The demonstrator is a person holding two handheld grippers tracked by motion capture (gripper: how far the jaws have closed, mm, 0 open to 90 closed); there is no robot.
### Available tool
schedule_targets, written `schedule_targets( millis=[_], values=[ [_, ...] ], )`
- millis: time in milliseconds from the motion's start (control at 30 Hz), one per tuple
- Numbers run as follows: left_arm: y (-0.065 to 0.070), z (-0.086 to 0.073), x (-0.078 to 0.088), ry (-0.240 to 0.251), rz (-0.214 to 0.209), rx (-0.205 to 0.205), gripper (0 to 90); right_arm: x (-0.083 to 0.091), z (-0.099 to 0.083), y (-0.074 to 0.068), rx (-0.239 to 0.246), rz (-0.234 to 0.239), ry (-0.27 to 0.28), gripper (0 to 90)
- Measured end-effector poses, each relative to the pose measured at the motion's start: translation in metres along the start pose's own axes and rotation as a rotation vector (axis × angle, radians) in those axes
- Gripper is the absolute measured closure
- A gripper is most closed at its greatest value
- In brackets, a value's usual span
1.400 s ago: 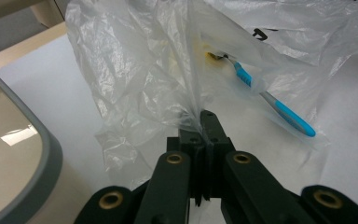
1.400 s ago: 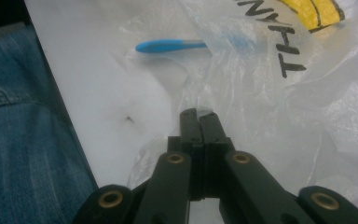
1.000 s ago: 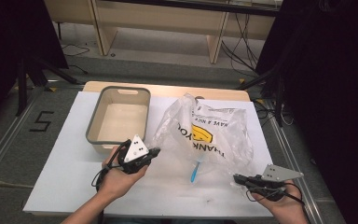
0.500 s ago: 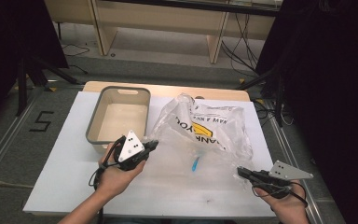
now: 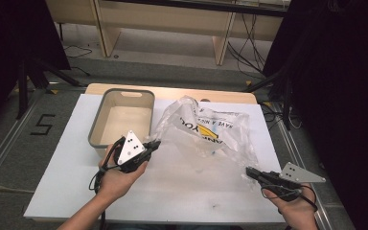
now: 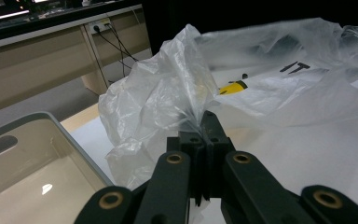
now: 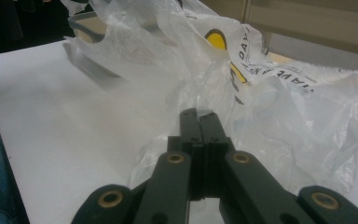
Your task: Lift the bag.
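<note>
A crumpled clear plastic bag (image 5: 211, 132) with yellow and black print lies across the middle of the white table top (image 5: 62, 163). My left gripper (image 5: 155, 143) is shut on the bag's left edge, just right of the grey bin. In the left gripper view the film (image 6: 168, 93) bunches up out of the shut jaw tips (image 6: 204, 119). My right gripper (image 5: 249, 171) is shut on the bag's near right corner. In the right gripper view the bag (image 7: 279, 102) spreads away from the closed tips (image 7: 198, 116).
An empty grey bin (image 5: 98, 129) with a pale inside stands at the back left of the table, close to my left gripper; its rim (image 6: 51, 126) shows beside the left jaws. The table's front edge runs just behind both hands. A desk and cables stand beyond the table.
The bag has been drawn out flatter between the two grippers and sits a little farther back. My right gripper has drifted slightly to the right. Both grippers have stayed shut on the film.
</note>
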State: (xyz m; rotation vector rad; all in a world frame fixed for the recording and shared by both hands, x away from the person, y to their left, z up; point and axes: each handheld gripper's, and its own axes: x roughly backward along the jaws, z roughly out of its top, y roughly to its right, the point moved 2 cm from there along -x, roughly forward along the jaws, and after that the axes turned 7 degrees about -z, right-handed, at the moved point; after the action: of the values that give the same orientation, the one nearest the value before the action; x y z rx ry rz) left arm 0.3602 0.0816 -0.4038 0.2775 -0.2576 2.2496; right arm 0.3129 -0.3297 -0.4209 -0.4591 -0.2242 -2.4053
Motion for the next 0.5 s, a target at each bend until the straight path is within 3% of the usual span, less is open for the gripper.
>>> schedule_targets(
  millis=[500],
  values=[
    [-0.0009, 0.0036, 0.0025, 0.022, 0.014, -0.015, 89.2, 0.0021, 0.0048, 0.0000, -0.002, -0.020, 0.036, 90.0]
  ],
)
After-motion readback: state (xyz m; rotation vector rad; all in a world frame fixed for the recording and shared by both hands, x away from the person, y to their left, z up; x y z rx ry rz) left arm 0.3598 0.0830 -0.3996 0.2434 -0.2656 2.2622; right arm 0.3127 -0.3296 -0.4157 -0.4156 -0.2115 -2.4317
